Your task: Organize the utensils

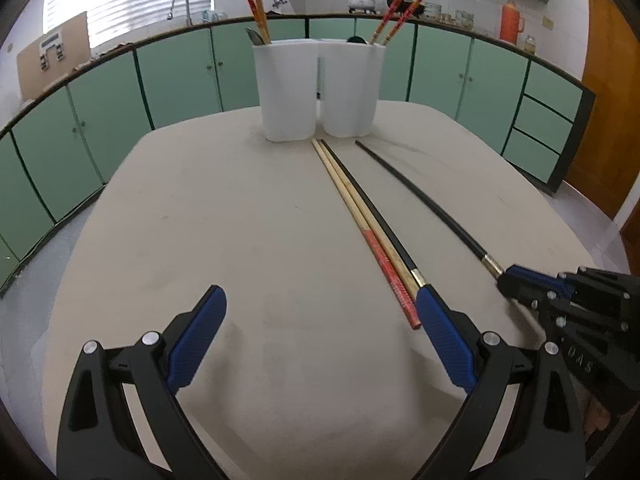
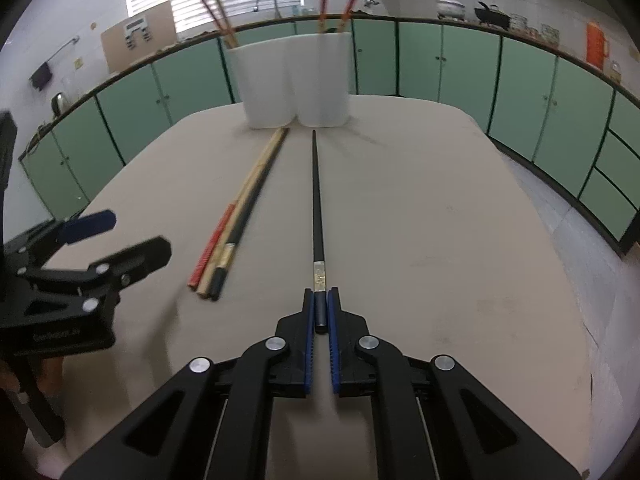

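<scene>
A white two-part utensil holder (image 1: 318, 88) stands at the table's far side, with red and wooden chopsticks and a spoon in it; it also shows in the right wrist view (image 2: 294, 80). Three chopsticks, red, wooden and black (image 1: 372, 232), lie side by side on the table (image 2: 240, 216). My right gripper (image 2: 320, 304) is shut on the handle end of a separate black chopstick (image 2: 317, 200), which lies along the table (image 1: 424, 200). My left gripper (image 1: 320, 312) is open and empty, its right finger beside the three chopsticks' near ends.
The beige table (image 1: 200, 220) has rounded edges. Green cabinets (image 1: 180, 76) run behind it, with a sink tap (image 1: 180, 4), pots (image 1: 362, 0) and an orange flask (image 1: 512, 20) on the counter. A cardboard box (image 1: 52, 56) stands at the left.
</scene>
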`<state>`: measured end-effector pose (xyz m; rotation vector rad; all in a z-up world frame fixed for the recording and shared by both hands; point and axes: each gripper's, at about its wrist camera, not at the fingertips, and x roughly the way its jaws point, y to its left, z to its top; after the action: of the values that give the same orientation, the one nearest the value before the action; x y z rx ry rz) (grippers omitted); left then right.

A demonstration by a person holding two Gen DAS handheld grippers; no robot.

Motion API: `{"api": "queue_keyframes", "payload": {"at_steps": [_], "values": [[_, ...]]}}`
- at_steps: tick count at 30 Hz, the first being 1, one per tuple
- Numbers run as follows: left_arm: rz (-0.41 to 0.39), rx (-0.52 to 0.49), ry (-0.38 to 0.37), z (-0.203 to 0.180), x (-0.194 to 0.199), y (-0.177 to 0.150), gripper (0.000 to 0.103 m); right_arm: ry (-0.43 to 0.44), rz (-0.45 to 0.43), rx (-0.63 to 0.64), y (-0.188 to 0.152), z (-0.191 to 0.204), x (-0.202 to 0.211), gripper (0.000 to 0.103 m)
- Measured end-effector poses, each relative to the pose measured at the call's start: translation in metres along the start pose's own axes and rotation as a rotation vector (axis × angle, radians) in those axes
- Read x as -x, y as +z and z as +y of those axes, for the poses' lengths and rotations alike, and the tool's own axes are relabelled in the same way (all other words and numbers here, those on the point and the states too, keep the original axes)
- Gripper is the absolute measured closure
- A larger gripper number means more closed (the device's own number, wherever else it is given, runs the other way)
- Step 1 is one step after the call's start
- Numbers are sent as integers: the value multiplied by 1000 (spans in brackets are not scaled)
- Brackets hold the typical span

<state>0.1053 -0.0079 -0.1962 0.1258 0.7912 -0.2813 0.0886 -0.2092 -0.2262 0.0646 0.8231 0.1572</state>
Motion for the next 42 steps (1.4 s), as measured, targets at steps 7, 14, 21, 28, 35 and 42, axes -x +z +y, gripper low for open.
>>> {"api": "queue_keyframes", "payload": {"at_steps": [7, 14, 21, 28, 35, 42], "values": [[39, -18, -6, -9, -11, 2, 10, 4, -1, -1, 0, -1, -1, 96], [84, -31, 11, -11, -24, 4, 10, 11, 0, -7, -1, -1, 0, 96], [116, 11, 32, 0, -31, 5, 27, 11, 0, -4, 0, 0, -1, 96], [84, 66, 19, 14, -22, 5, 30, 16, 2, -5, 0, -2, -2, 96], [98, -2, -42, -10, -21, 2, 29, 24, 4, -8, 1, -6, -3, 96], [110, -18, -43, -16, -24, 1, 23, 29, 3, -11, 1, -7, -3, 96]]}}
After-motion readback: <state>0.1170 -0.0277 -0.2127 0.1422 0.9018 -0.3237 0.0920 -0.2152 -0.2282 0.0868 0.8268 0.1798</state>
